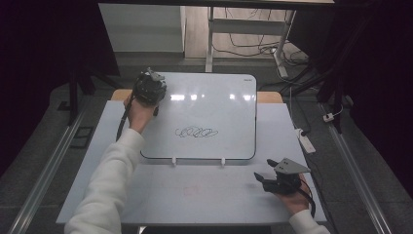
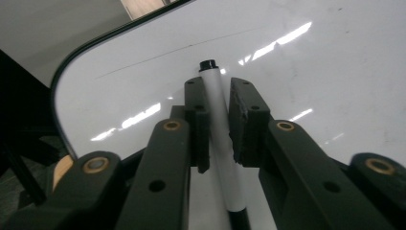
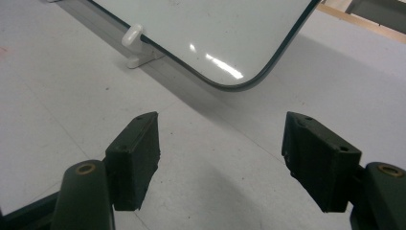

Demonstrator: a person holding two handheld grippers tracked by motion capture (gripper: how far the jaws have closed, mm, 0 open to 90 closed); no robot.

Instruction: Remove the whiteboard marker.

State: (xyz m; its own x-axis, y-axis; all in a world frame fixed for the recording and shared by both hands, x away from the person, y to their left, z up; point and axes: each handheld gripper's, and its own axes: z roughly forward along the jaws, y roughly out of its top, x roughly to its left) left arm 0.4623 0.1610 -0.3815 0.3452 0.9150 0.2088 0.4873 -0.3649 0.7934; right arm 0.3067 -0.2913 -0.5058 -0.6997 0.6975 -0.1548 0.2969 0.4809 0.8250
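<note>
A whiteboard (image 1: 209, 100) lies on the table with a black scribble (image 1: 196, 132) near its middle. My left gripper (image 1: 148, 88) is over the board's far left corner. In the left gripper view my left gripper (image 2: 219, 84) is shut on a white marker (image 2: 211, 79) with a black end, which lies lengthwise between the pads just above the whiteboard (image 2: 311, 72). My right gripper (image 1: 263, 168) rests low over the table by the board's near right corner, open. In the right gripper view its jaws stand wide apart, right gripper (image 3: 220, 120) holding nothing, with the whiteboard corner (image 3: 215, 28) ahead.
Two small white clips (image 1: 173, 161) (image 1: 222, 161) hold the board's near edge; one clip (image 3: 134, 38) is close ahead of the right gripper. The pale table (image 1: 195, 195) has bare room in front. A power strip (image 1: 306, 139) and cables lie on the floor at right.
</note>
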